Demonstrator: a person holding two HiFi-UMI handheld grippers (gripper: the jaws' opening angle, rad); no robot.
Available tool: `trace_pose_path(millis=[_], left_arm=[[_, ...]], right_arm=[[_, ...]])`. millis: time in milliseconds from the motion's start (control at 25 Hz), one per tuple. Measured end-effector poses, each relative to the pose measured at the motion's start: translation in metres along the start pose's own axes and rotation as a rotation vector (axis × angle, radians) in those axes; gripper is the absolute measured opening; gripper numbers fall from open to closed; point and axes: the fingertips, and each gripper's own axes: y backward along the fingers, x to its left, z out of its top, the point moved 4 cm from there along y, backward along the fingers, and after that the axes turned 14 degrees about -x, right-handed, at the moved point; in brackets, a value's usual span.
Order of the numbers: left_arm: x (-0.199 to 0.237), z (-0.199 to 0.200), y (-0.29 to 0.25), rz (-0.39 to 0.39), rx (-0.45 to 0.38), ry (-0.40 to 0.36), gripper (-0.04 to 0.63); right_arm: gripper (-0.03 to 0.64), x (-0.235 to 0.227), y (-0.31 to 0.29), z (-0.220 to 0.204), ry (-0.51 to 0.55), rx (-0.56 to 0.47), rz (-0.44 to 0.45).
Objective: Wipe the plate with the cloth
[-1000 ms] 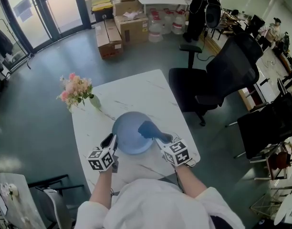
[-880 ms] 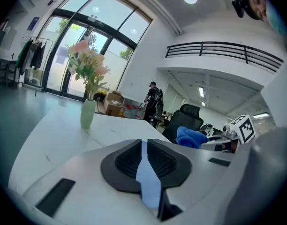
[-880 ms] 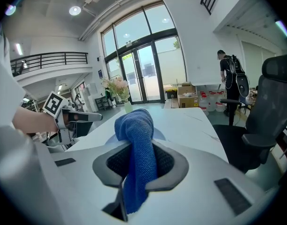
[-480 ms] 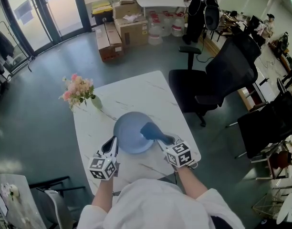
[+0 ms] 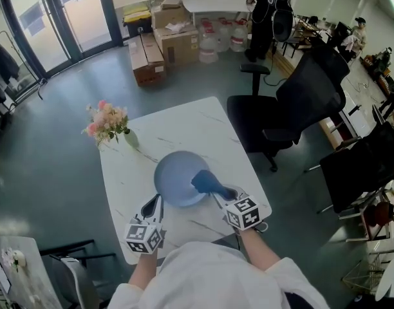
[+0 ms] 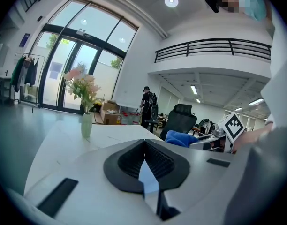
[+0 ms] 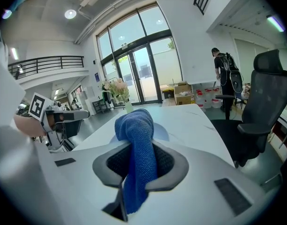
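Note:
A pale blue plate lies on the white marble table in front of me. In the head view my left gripper sits at the plate's near-left rim. Its jaws are shut, and the left gripper view shows a pale blue sliver of that plate between them, at the left gripper. My right gripper is shut on a folded blue cloth, which rests over the plate's near-right part. In the right gripper view the cloth bulges out of the right gripper, with the plate just behind it.
A small vase of pink flowers stands at the table's far-left corner. A black office chair is close to the table's right side. Cardboard boxes and a standing person are far across the floor.
My left gripper's jaws have closed at the plate's rim, and that hand has drawn back toward me. The right gripper with the cloth has barely shifted.

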Motion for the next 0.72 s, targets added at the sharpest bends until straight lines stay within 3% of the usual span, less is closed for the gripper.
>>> trace_pose_path(millis=[720], left_arm=[[0.002, -0.005, 0.013, 0.024, 0.007, 0.018, 0.032]], right_arm=[[0.091, 0.013, -0.001, -0.008, -0.012, 0.004, 0.028]])
